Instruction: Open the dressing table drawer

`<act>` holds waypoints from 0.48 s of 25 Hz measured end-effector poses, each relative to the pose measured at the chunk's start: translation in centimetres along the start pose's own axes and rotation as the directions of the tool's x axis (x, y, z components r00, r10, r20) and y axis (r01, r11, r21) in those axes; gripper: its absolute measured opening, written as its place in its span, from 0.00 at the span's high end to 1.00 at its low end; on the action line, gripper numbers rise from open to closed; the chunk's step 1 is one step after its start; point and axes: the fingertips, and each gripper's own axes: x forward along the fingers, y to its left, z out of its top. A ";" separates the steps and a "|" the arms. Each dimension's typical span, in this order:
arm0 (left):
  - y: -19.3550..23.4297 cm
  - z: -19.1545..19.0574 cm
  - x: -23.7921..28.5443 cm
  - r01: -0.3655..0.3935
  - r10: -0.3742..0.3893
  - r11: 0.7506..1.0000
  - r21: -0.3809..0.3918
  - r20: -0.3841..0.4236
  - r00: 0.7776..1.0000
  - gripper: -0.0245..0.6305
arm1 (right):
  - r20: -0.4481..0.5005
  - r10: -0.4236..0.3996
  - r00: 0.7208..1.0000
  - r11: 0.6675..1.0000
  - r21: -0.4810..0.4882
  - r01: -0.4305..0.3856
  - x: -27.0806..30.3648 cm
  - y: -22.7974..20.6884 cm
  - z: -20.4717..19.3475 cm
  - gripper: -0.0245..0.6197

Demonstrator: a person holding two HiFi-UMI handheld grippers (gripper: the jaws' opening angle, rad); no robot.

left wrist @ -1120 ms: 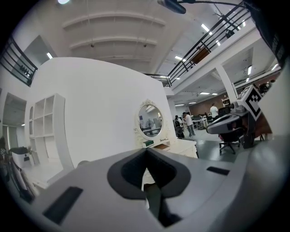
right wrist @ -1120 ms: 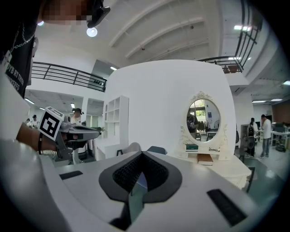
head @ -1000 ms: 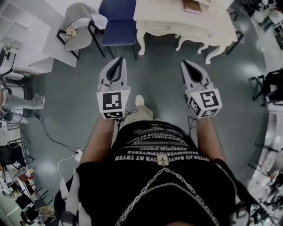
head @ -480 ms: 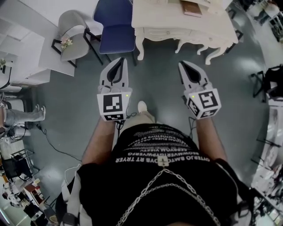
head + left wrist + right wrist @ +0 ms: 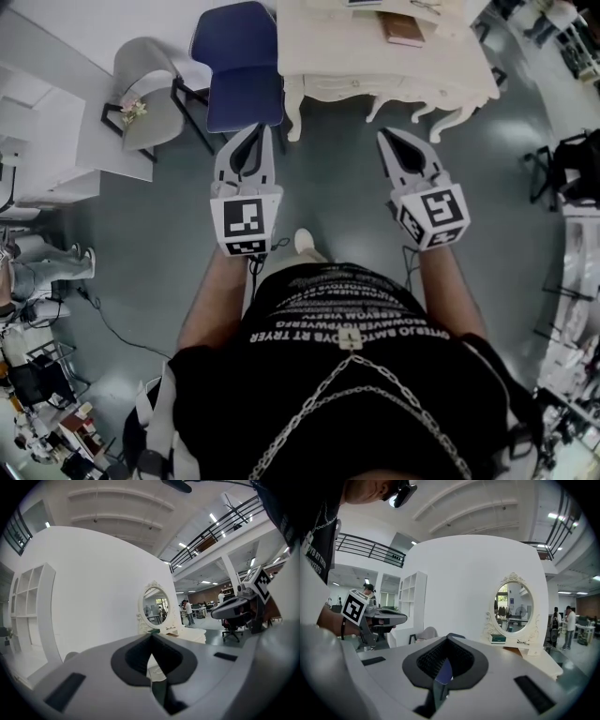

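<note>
The left gripper [image 5: 255,129] and the right gripper [image 5: 384,137] are both closed. Each gripper view shows the dark pads meeting at the tip with nothing held between them. The two grippers are side by side, apart from each other, and both point away from the person towards the far side of the room.

There are two grippers, one cream dressing table with curved carved legs [image 5: 441,70], two chairs, one book and one mirror. The blue padded chair with black legs [image 5: 234,66] stands just left of the table. The pale grey shell chair [image 5: 155,70] stands further left.

Only the head view shows the table top from above, with the flat brown book [image 5: 403,28] on it. It also shows the drawer front [image 5: 342,87] in the near rail, which looks flush with that rail. Only the gripper views show the oval mirror in an ornate white frame [image 5: 513,607], upright at the table's far edge against a curved white wall [image 5: 459,583]. Each gripper view also catches the other gripper off to one side.

The drawer lies far of both grippers and well apart from them, with bare grey floor [image 5: 328,178] in between. It faces them, slightly nearer the line of the right gripper than that of the left.
</note>
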 end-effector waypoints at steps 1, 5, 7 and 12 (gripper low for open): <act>0.4 0.0 0.3 0.007 -0.007 1.000 -0.002 -0.001 1.000 0.96 | -0.003 -0.004 1.000 1.000 -0.003 0.004 0.5 0.0 0.3 0.98; 1.2 -0.4 1.4 0.052 -0.053 0.999 -0.010 -0.010 0.999 0.96 | -0.008 -0.019 1.000 1.000 0.003 0.019 2.0 0.5 1.2 0.98; 1.4 -0.8 1.6 0.074 -0.074 0.997 -0.007 -0.012 0.997 0.96 | -0.006 -0.031 0.999 0.999 0.010 0.031 2.5 0.7 1.3 0.97; 2.4 -2.1 2.0 0.097 -0.097 0.995 -0.011 -0.031 0.995 0.96 | -0.015 -0.043 0.999 0.999 0.030 0.043 4.0 1.3 0.7 0.98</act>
